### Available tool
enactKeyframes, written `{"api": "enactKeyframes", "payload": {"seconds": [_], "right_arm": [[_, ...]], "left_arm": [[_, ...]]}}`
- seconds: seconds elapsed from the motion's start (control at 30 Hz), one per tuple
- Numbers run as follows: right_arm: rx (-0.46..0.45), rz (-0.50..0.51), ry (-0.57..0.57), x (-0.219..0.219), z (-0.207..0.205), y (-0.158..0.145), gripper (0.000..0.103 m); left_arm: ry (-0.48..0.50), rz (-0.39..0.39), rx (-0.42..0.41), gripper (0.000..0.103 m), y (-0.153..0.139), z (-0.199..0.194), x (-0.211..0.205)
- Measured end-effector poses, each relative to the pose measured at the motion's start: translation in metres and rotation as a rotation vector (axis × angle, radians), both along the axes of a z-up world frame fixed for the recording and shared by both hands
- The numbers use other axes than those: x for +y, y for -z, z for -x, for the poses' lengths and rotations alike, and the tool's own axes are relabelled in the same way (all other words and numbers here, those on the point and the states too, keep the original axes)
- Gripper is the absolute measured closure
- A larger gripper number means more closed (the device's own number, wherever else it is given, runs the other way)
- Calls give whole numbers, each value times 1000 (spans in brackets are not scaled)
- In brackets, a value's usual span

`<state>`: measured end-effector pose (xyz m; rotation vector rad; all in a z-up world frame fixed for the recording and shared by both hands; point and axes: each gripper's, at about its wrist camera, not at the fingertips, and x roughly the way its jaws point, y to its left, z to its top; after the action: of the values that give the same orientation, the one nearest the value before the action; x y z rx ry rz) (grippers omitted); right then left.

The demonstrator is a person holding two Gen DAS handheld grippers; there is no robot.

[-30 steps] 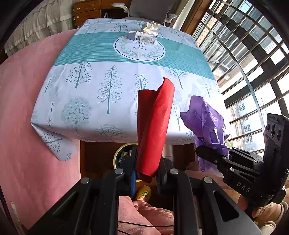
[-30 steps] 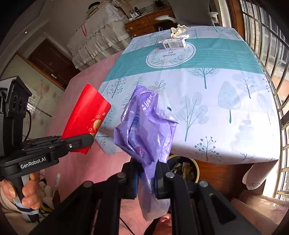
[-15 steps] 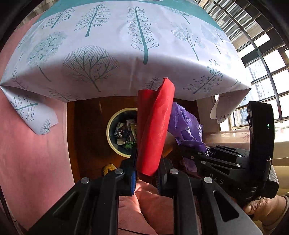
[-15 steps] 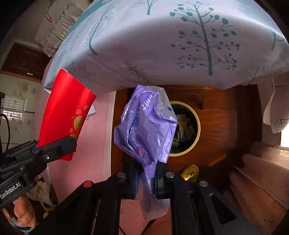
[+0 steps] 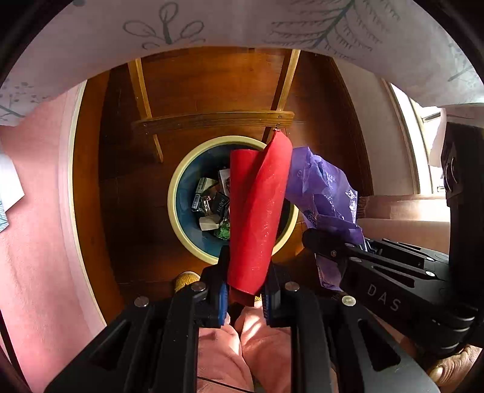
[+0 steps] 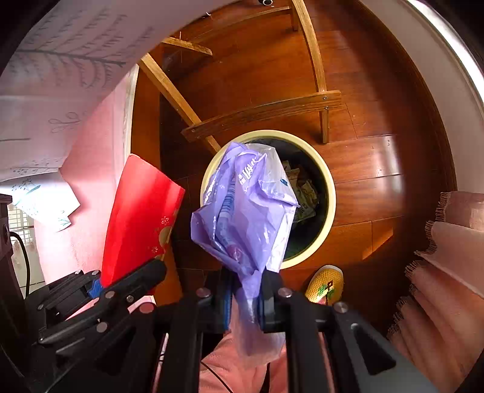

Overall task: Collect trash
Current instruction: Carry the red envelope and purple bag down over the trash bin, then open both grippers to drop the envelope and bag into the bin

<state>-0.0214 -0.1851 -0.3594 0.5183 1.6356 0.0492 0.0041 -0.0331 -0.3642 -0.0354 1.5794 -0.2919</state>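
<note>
My left gripper (image 5: pixel 244 291) is shut on a curled red envelope (image 5: pixel 257 211) and holds it over the round cream-rimmed trash bin (image 5: pixel 178 181), which has several wrappers inside. My right gripper (image 6: pixel 245 297) is shut on a crumpled purple plastic bag (image 6: pixel 245 208) above the same bin (image 6: pixel 328 187). The purple bag (image 5: pixel 323 193) and right gripper also show at the right of the left wrist view. The red envelope (image 6: pixel 142 217) and left gripper show at the left of the right wrist view.
The bin stands on a dark wooden floor (image 6: pixel 372 163) under the table, between the table's wooden legs and crossbar (image 5: pixel 211 119). The tree-print tablecloth (image 5: pixel 272 24) hangs overhead. A pink cloth (image 5: pixel 33 211) is at left. A yellow shoe (image 6: pixel 325 285) is near the bin.
Both grippers have come down from the tabletop to below the table edge, over the bin, each still holding its item. The bin now fills the middle of both views.
</note>
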Motion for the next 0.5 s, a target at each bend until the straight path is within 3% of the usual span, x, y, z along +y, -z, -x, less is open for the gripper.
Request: {"api": "enactKeyframes", "payload": {"seconds": [0.33, 0.5], "right_arm": [[43, 10, 21, 0, -6, 66, 89], [70, 21, 41, -1, -13, 88, 86]], "left_arm": [[3, 10, 55, 82, 75, -23, 5], [11, -7, 42, 68, 88, -31, 7]]}}
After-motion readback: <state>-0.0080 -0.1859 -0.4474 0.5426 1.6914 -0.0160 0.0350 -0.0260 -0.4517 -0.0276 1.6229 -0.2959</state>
